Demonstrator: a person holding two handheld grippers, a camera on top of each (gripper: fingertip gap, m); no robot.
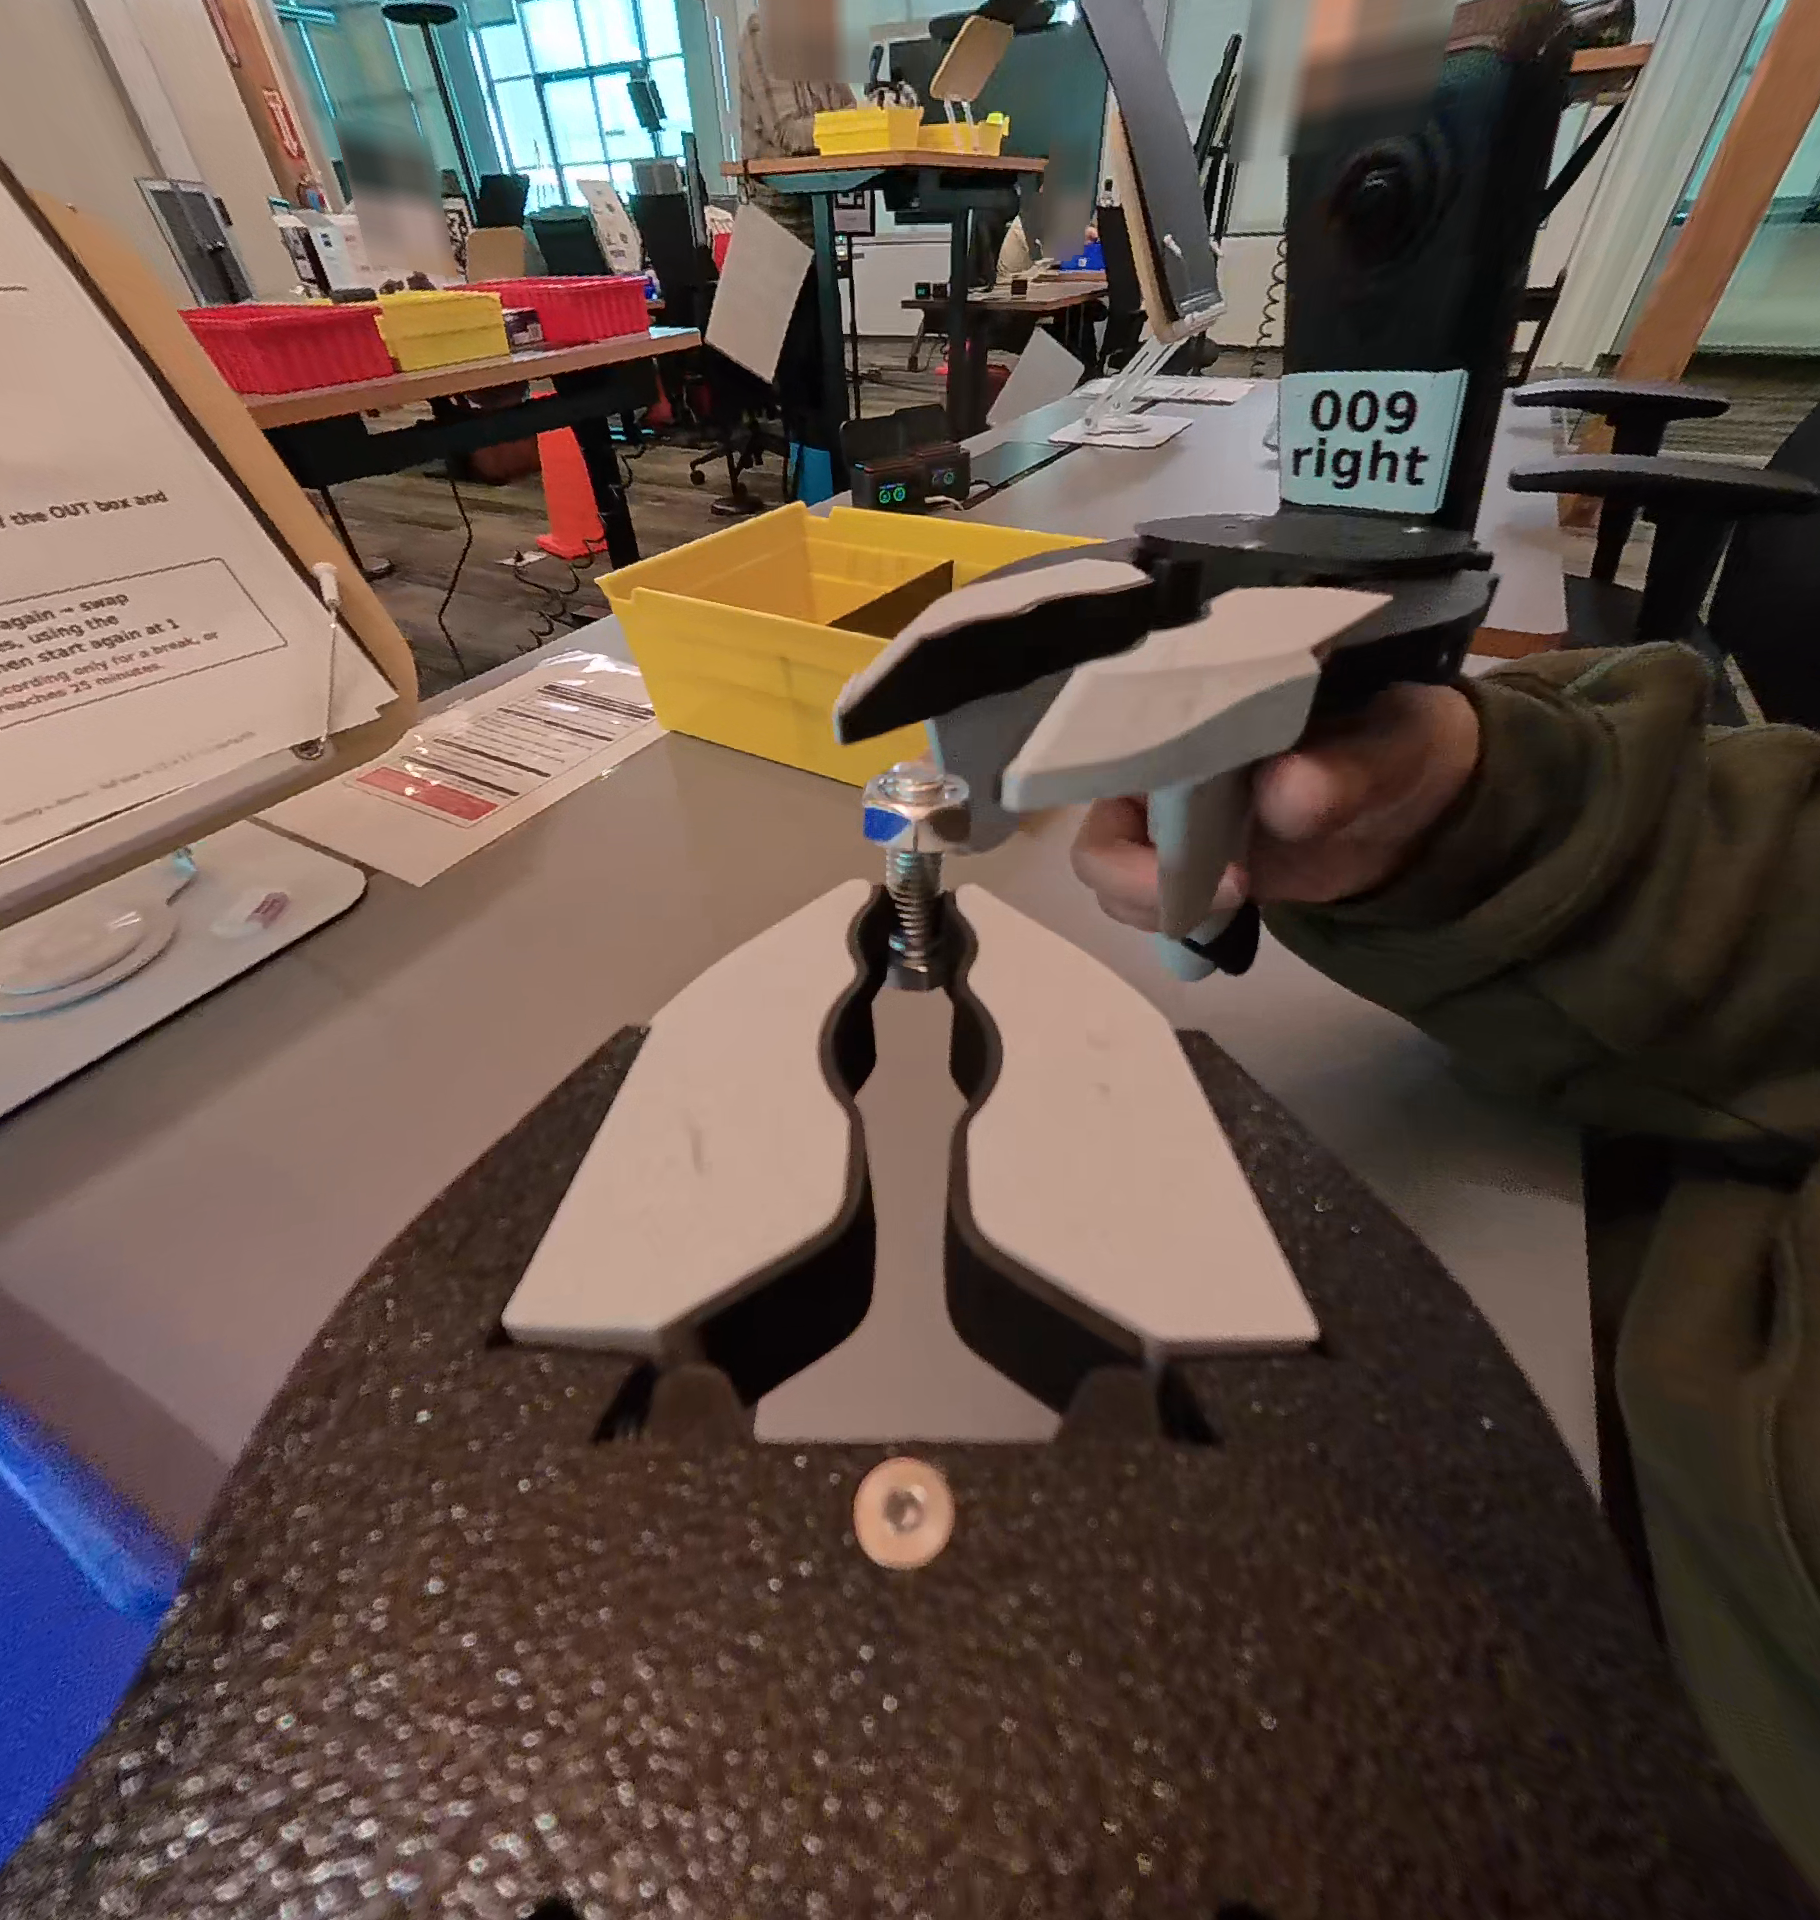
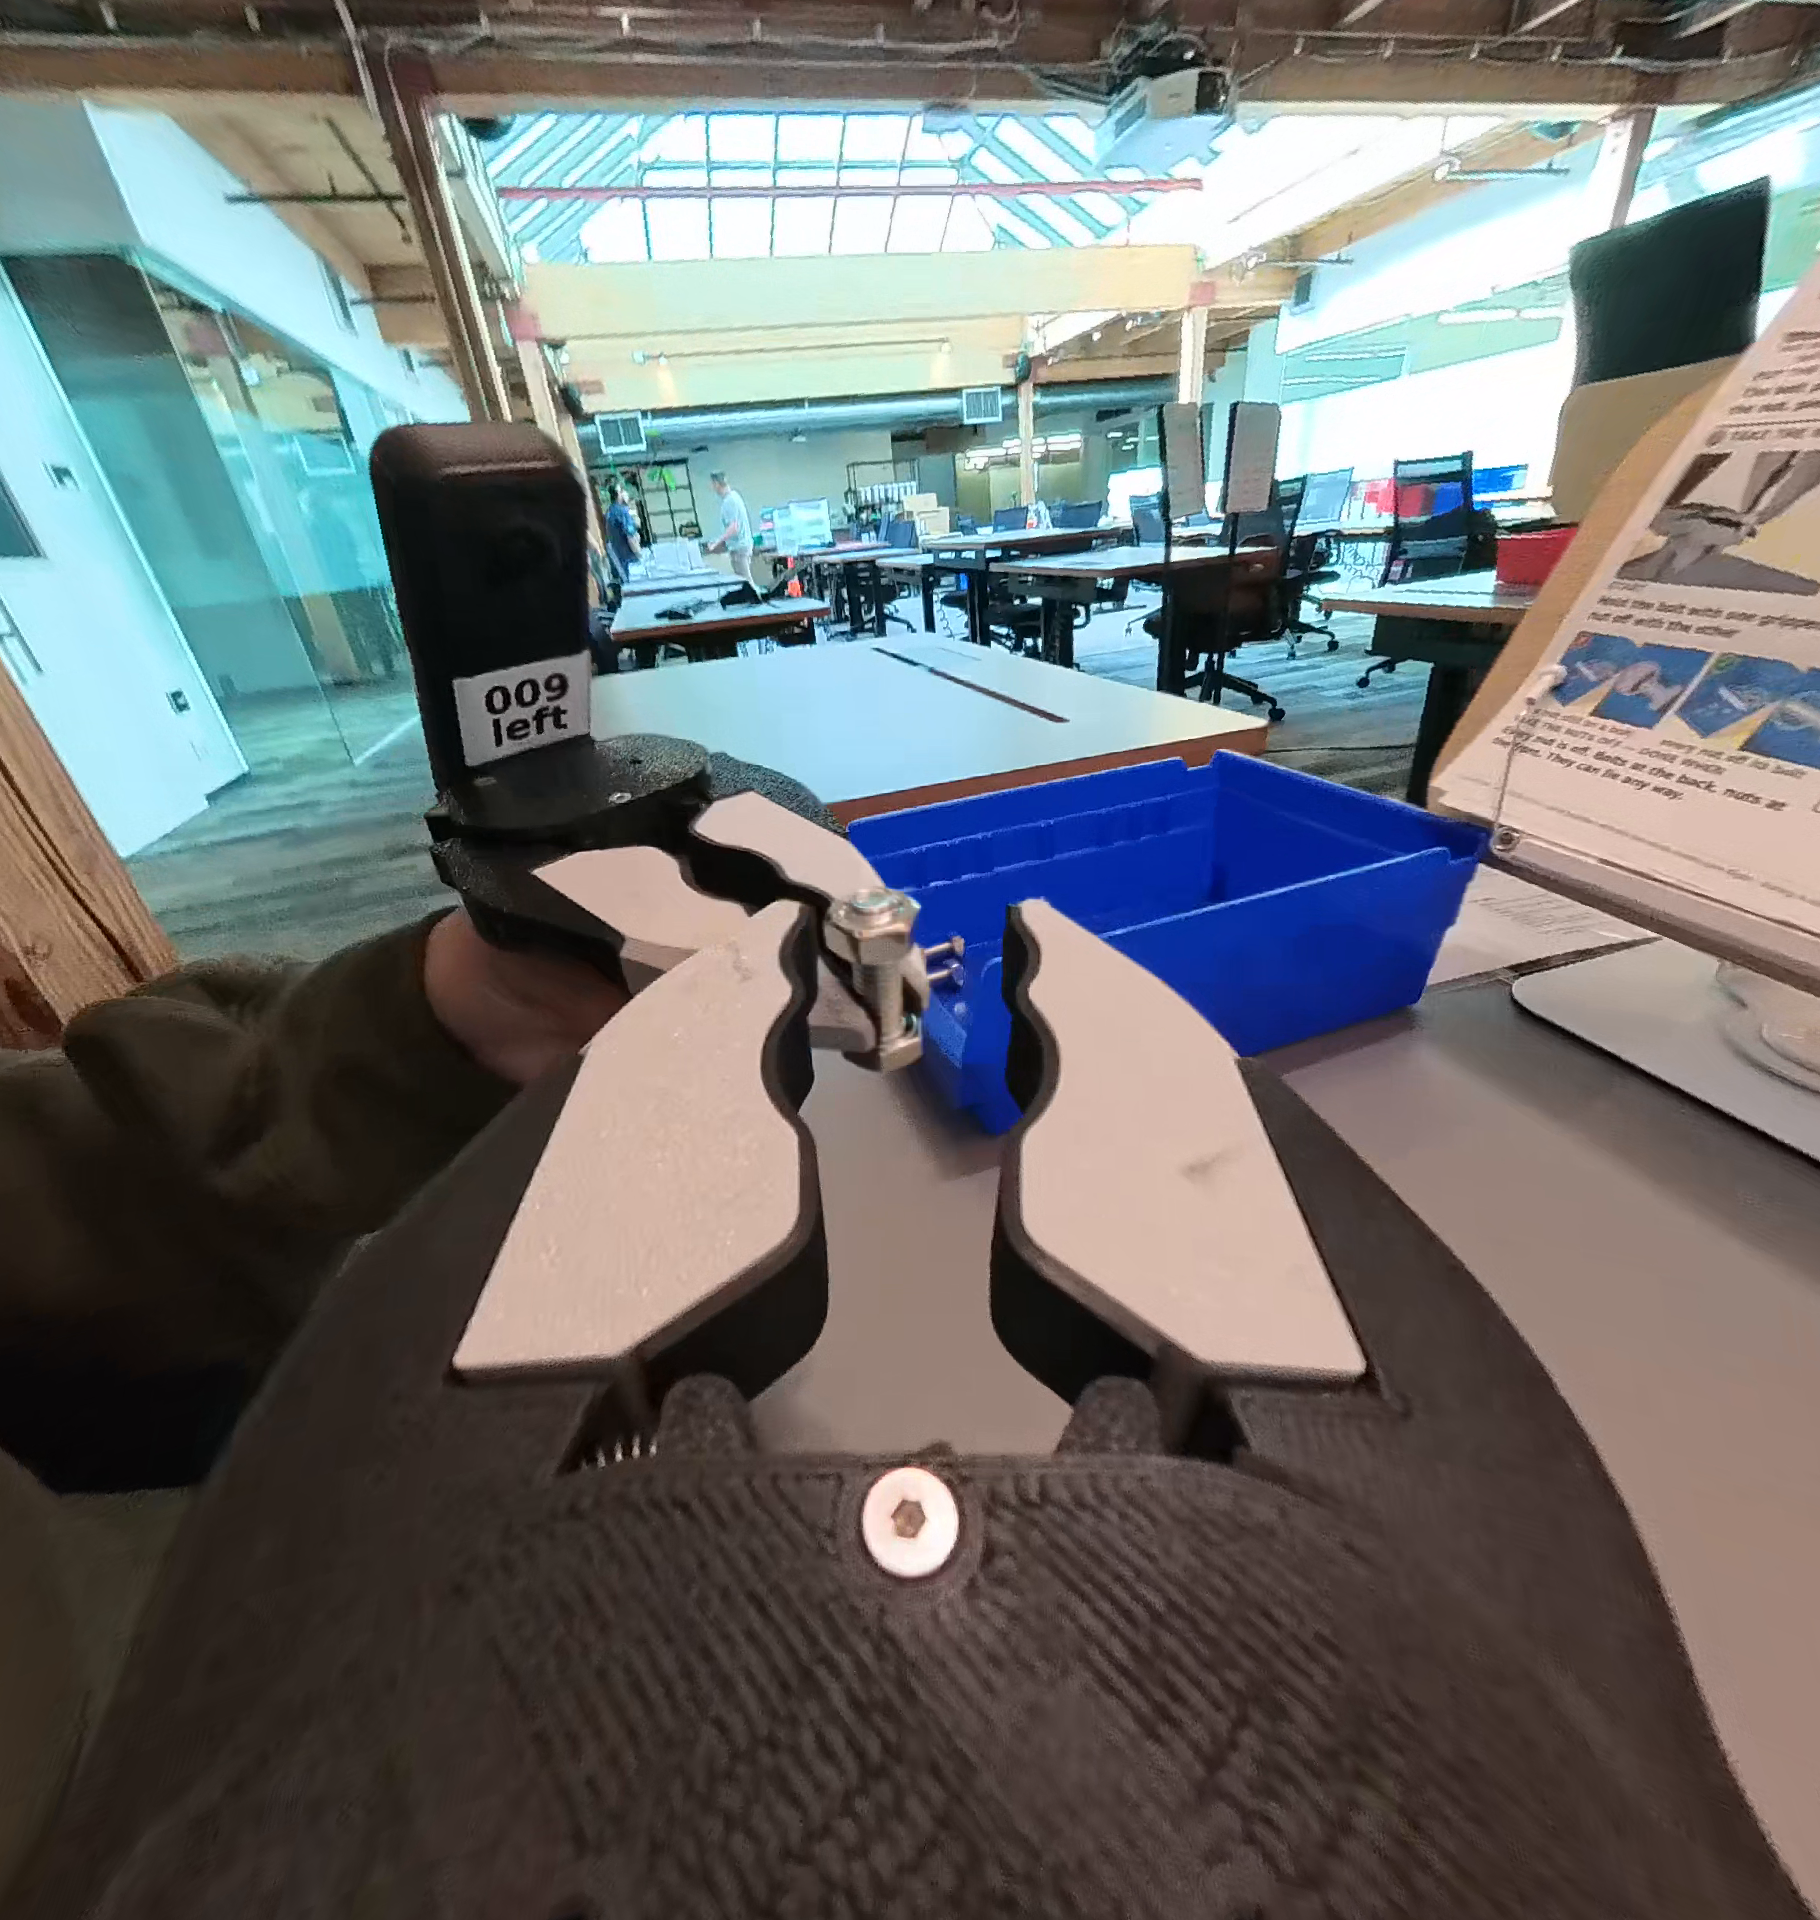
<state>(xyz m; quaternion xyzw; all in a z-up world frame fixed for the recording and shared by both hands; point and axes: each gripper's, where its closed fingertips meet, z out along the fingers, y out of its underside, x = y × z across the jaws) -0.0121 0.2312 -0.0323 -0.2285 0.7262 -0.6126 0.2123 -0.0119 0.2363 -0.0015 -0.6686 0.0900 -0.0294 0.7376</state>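
A silver bolt (image 1: 912,904) stands upright with a hex nut (image 1: 911,816) near its top. My left gripper (image 1: 913,935) is shut on the bolt's lower end, above the grey table (image 1: 470,1091). My right gripper (image 1: 927,753) reaches in from the right at the height of the nut. In the right wrist view, my right gripper (image 2: 906,935) is open. The nut (image 2: 870,925) sits between its fingers, against the left fingertip (image 2: 781,956) and clear of the right one. The left gripper (image 2: 854,1023) holds the bolt (image 2: 880,997) from the left.
A yellow bin (image 1: 740,644) stands behind the bolt. A blue bin (image 2: 1249,904) with a divider and a few bolts (image 2: 942,961) sits beyond my right gripper. An instruction sheet on a stand (image 1: 106,623) is at the left of the table; it shows at the right in the right wrist view (image 2: 1716,623).
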